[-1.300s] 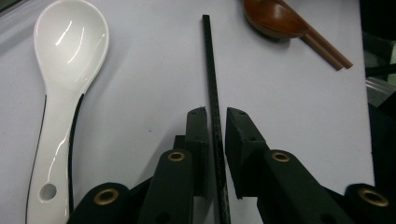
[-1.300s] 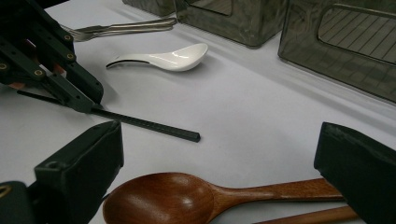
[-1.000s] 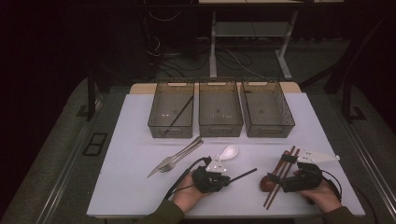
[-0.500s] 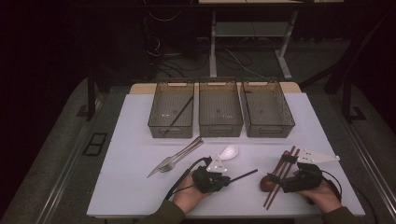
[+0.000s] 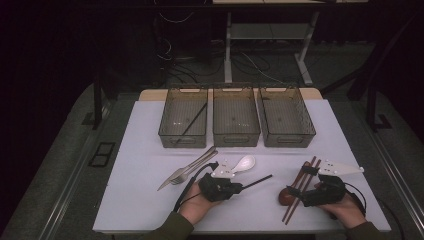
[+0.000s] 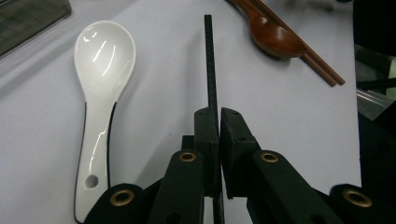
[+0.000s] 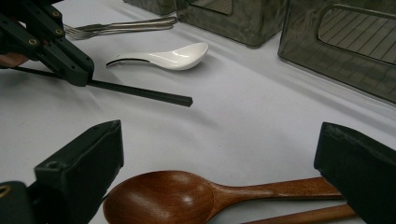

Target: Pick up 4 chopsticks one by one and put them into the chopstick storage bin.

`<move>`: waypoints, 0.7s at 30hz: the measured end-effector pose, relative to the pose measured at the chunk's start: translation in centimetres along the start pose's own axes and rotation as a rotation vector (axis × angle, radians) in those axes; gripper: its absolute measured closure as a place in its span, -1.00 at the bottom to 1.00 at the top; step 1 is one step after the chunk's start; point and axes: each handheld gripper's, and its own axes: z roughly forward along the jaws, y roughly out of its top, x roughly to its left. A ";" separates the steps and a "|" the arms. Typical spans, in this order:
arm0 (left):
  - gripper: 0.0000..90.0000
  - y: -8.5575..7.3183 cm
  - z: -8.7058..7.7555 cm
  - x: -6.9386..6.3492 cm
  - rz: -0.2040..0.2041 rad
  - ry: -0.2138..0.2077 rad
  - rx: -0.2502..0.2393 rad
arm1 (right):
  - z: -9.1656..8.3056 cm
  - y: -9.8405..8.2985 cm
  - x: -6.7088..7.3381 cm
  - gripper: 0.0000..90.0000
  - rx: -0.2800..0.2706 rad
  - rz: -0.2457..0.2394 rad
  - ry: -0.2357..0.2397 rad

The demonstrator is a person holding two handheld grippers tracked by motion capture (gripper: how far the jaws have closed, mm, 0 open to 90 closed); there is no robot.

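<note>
My left gripper (image 5: 236,187) (image 6: 218,114) is shut on a thin black chopstick (image 5: 257,181) (image 6: 210,60), whose free end points right, just above the white table. The same gripper (image 7: 84,74) and chopstick (image 7: 140,92) appear in the right gripper view. A white ceramic spoon (image 5: 241,163) (image 6: 100,74) (image 7: 173,54) lies just beyond it. My right gripper (image 5: 299,194) (image 7: 219,154) stands open, its jaws wide on either side of a brown wooden spoon (image 5: 286,196) (image 7: 163,196) (image 6: 275,39). A pair of wooden chopsticks (image 5: 302,181) lies beside that spoon.
Three dark mesh bins stand in a row at the back: left (image 5: 184,131), middle (image 5: 236,131), right (image 5: 287,131). The left bin holds one black chopstick (image 5: 192,120). A metal fork and knife (image 5: 187,170) (image 7: 121,25) lie left of the white spoon.
The black chopstick's free end has risen slightly in my left gripper. The right gripper has stayed where it was.
</note>
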 end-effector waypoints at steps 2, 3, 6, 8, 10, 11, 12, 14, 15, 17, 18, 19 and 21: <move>0.89 0.0 -0.3 0.2 -0.002 0.003 -0.003 | 0.0 0.0 0.0 -0.97 0.000 0.001 0.000; 0.89 -0.1 -0.4 0.2 -0.006 0.003 -0.007 | 0.0 0.0 0.0 -0.97 0.000 0.001 0.000; 0.89 -0.1 -0.9 0.5 -0.013 0.009 -0.011 | 0.0 0.0 0.0 -0.97 -0.001 0.000 0.002; 0.89 -0.2 -1.3 0.7 -0.021 0.015 -0.013 | 0.0 0.0 0.0 -0.97 -0.001 -0.001 0.002; 0.89 -0.3 -1.6 1.0 -0.026 0.022 -0.018 | 0.0 0.0 0.0 -0.97 0.000 -0.001 0.002; 0.89 -0.3 -1.9 1.1 -0.027 0.025 -0.018 | 0.0 0.0 0.0 -0.97 0.000 0.000 0.002; 0.89 -0.4 -2.0 1.2 -0.028 0.027 -0.020 | 0.0 0.0 0.0 -0.97 0.000 0.000 0.002; 0.89 -0.5 -2.4 1.4 -0.028 0.031 -0.021 | 0.0 0.0 0.0 -0.97 0.000 0.000 0.002; 0.89 -0.5 -2.6 1.4 -0.029 0.033 -0.021 | 0.0 0.0 0.0 -0.97 0.000 0.000 0.002; 0.89 -0.6 -2.9 1.6 -0.032 0.038 -0.026 | 0.0 0.0 0.0 -0.97 0.001 0.001 0.002; 0.89 -0.6 -3.0 1.7 -0.030 0.039 -0.025 | 0.0 0.0 0.0 -0.97 -0.001 -0.004 0.001; 0.89 -0.7 -3.2 1.8 -0.031 0.040 -0.025 | 0.0 0.0 0.0 -0.97 -0.001 -0.006 0.000; 0.89 -0.7 -3.5 2.0 -0.032 0.044 -0.027 | 0.0 0.0 0.0 -0.97 0.000 -0.006 0.001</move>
